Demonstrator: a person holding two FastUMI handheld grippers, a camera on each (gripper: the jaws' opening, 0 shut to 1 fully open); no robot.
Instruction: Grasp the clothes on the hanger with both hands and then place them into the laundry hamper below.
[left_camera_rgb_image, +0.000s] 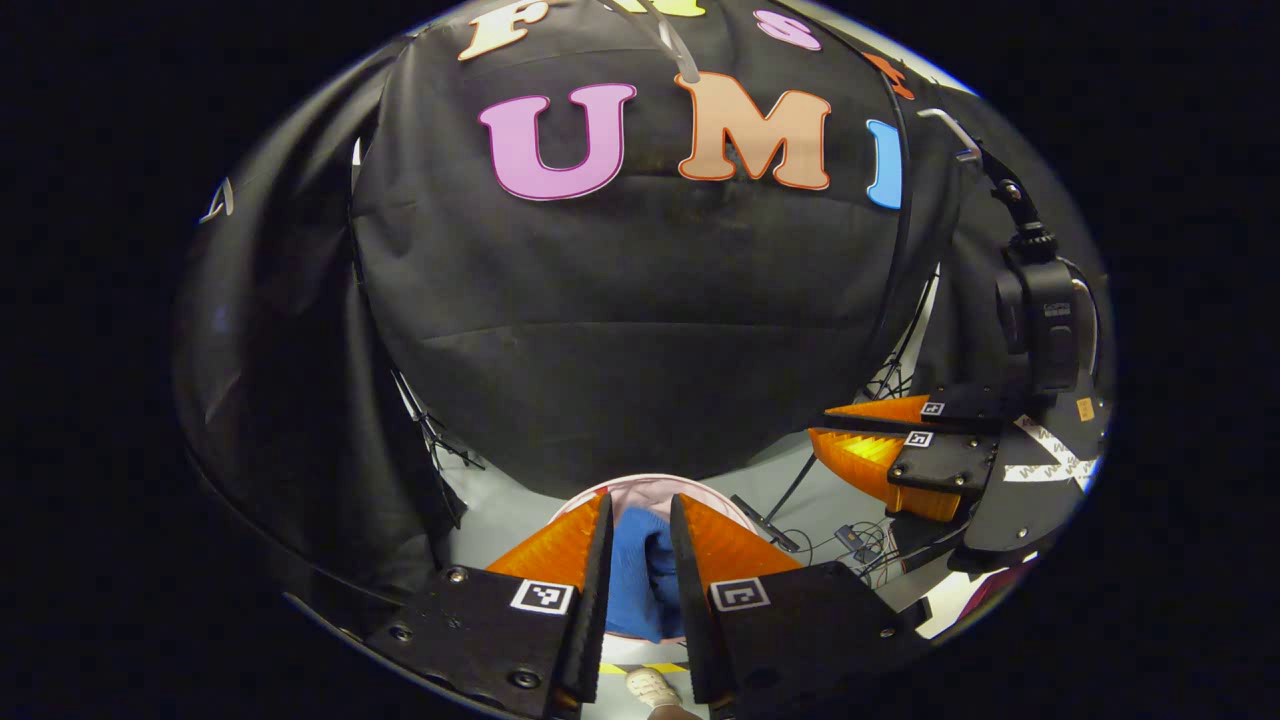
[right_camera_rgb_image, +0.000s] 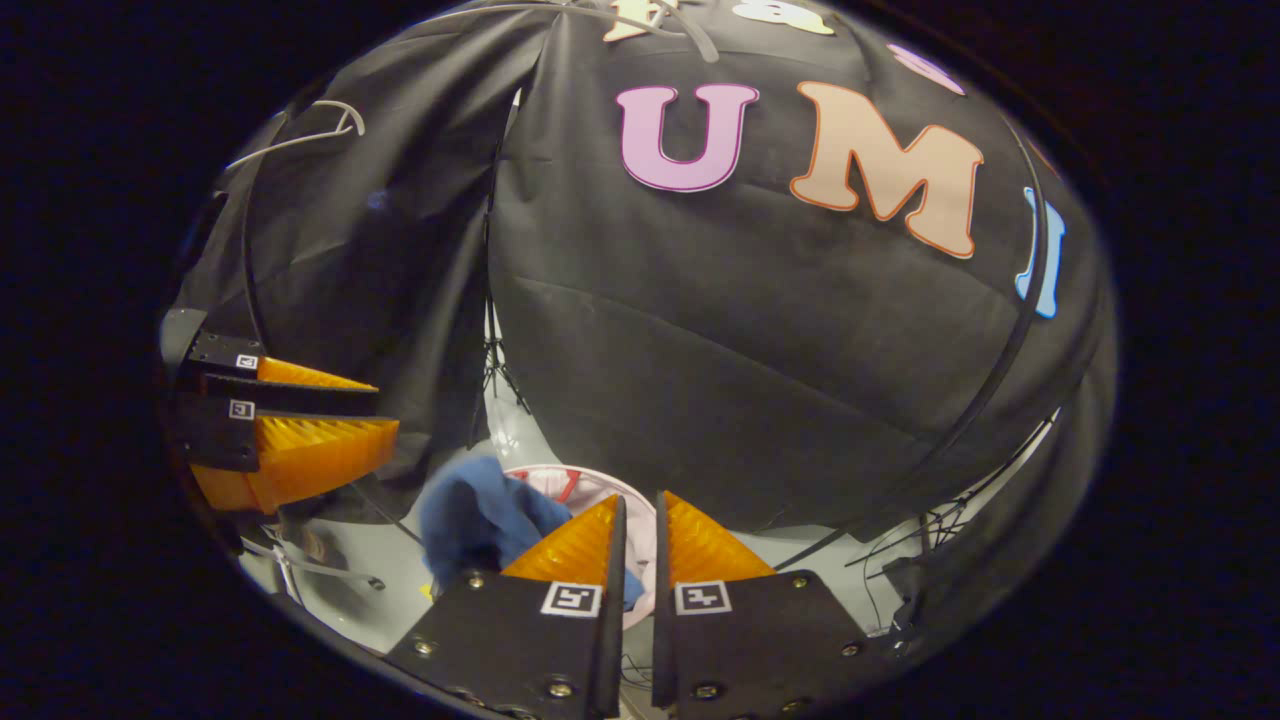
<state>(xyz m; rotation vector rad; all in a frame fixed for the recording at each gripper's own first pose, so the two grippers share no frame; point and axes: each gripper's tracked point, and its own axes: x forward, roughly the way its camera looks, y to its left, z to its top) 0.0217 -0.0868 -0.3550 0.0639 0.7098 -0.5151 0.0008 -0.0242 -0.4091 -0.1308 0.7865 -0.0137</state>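
The soft, crumpled blue garment (left_camera_rgb_image: 640, 570) drapes over the rim of the round pale laundry hamper (left_camera_rgb_image: 655, 487), below and ahead of both tongs. The left gripper (left_camera_rgb_image: 640, 525) stands narrowly parted with the cloth seen through its gap; the right gripper (right_camera_rgb_image: 637, 525) is nearly closed, holding nothing, level beside it.

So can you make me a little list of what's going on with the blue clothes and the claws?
clothes: blue cloth, bunched up, hanging over the hamper
hamper: pale round basket on the floor below
left claw: fingers either side of the blue cloth, a gap showing, so grip unclear
right claw: fingers nearly together, blue cloth beside its left finger, grip unclear
hanger: white wire hanger up high, bare
stage: cloth off the hanger, not yet fully in the hamper
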